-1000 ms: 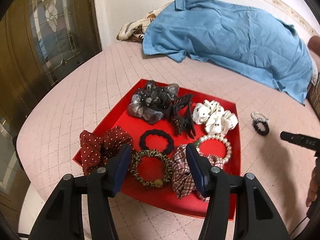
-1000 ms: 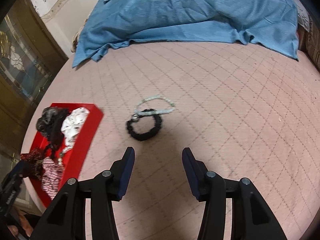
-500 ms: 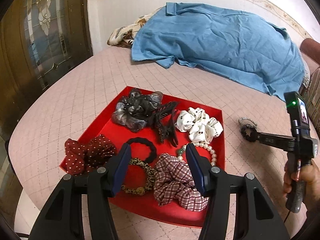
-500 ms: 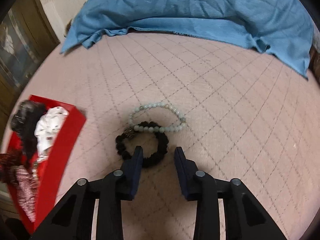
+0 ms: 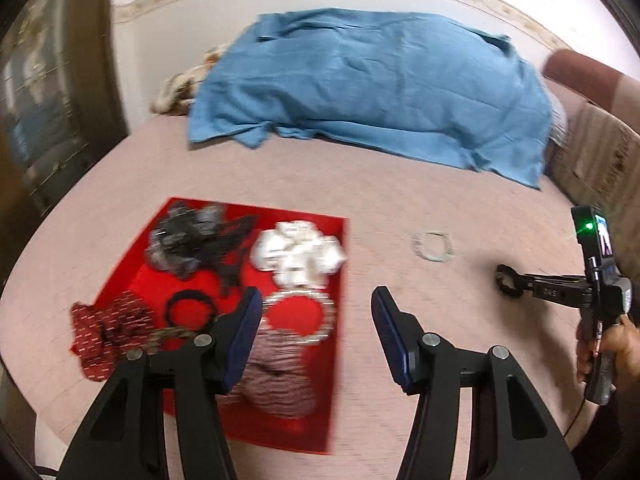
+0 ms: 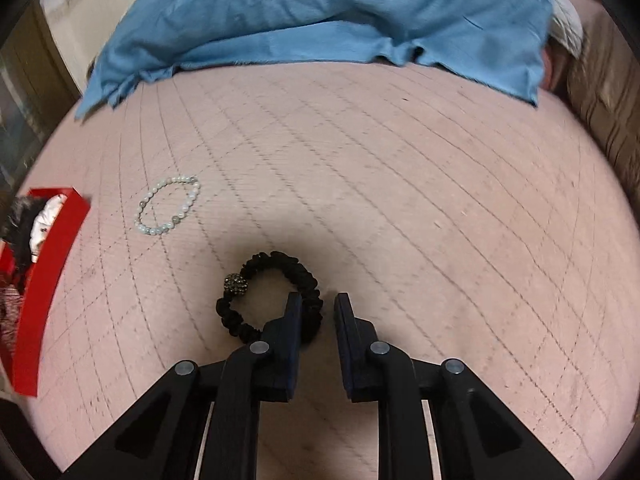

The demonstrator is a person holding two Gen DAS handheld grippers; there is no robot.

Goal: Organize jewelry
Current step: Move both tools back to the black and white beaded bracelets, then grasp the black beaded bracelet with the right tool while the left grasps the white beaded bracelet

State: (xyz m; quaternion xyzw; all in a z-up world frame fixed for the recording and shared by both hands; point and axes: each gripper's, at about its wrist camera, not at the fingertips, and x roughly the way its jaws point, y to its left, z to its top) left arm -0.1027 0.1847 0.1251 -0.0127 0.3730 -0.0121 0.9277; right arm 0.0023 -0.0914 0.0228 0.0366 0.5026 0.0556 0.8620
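1. The right hand-held gripper [image 6: 317,312] has come down onto the black scrunchie [image 6: 269,296], which a second ago lay well ahead of it on the pink quilted bed [image 6: 400,184]

2. Its jaws, then wide apart, are closing now; the near right arc of the scrunchie passes between them, but a gap remains beside the right finger, so the pads do not seem to press on it yet

3. In the left wrist view the same scrunchie [image 5: 507,282] sits at the tip of the right hand-held gripper [image 5: 516,282], with the person's hand [image 5: 616,344] on the handle

4. The pale bead bracelet [image 6: 168,206], which half a second ago overlapped the scrunchie, now lies apart from it, further off to the left, between the scrunchie and the red tray [image 6: 44,280]. The scrunchie looks to have been dragged clear, so it should lift alone

5. The left hand-held gripper [image 5: 316,324] is about half open and holds nothing. It has swung right: earlier it looked straight down on the red tray [image 5: 336,264], and now its right finger is over bare bed

6. The tray already carries several scrunchies, a dark claw clip and a pearl bracelet [image 5: 298,316], so the two pieces outside it seem to be the last to sort

7. The likely next need is a firm pinch before any lift toward the tray
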